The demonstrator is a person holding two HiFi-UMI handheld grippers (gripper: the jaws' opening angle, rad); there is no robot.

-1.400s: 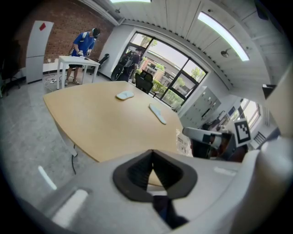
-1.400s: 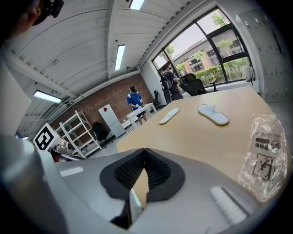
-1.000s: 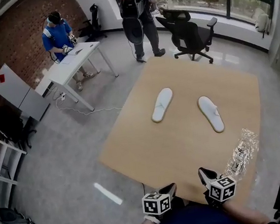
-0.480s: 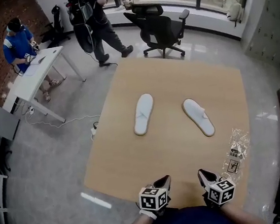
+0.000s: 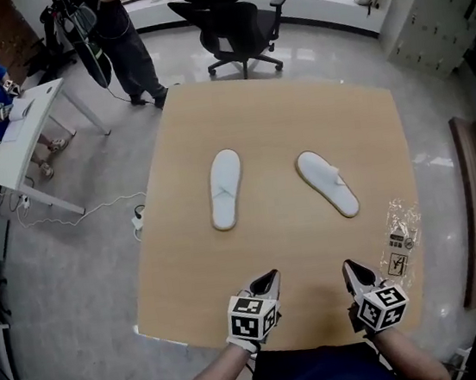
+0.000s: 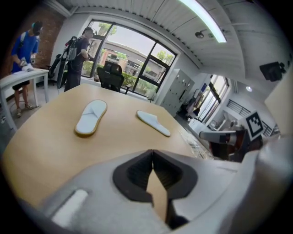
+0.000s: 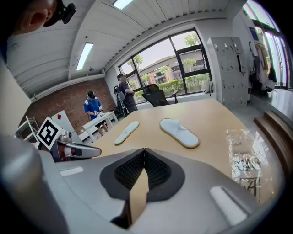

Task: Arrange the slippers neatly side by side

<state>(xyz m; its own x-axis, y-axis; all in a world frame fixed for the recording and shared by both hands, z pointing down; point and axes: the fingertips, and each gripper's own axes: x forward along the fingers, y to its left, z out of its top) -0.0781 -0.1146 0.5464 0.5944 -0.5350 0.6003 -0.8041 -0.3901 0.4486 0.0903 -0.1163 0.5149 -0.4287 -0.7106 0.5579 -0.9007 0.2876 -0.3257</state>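
Note:
Two white slippers lie apart on the wooden table (image 5: 279, 240). The left slipper (image 5: 224, 188) (image 6: 91, 117) (image 7: 126, 131) points straight away from me. The right slipper (image 5: 328, 183) (image 6: 153, 123) (image 7: 179, 132) is angled, its toe turned toward the left. My left gripper (image 5: 269, 279) (image 6: 152, 153) and right gripper (image 5: 350, 269) (image 7: 144, 151) hover over the near table edge, well short of the slippers. Both are shut with nothing between their jaws.
A clear plastic bag (image 5: 398, 237) (image 7: 242, 160) lies at the table's right edge. A black office chair (image 5: 238, 26) stands beyond the far edge. A person with a backpack (image 5: 109, 36) stands at the far left, another person sits at a white desk (image 5: 18, 140).
The view has swung left and the table now sits square in front of me. Both grippers stay near the table's front edge, still shut. The slippers have not moved.

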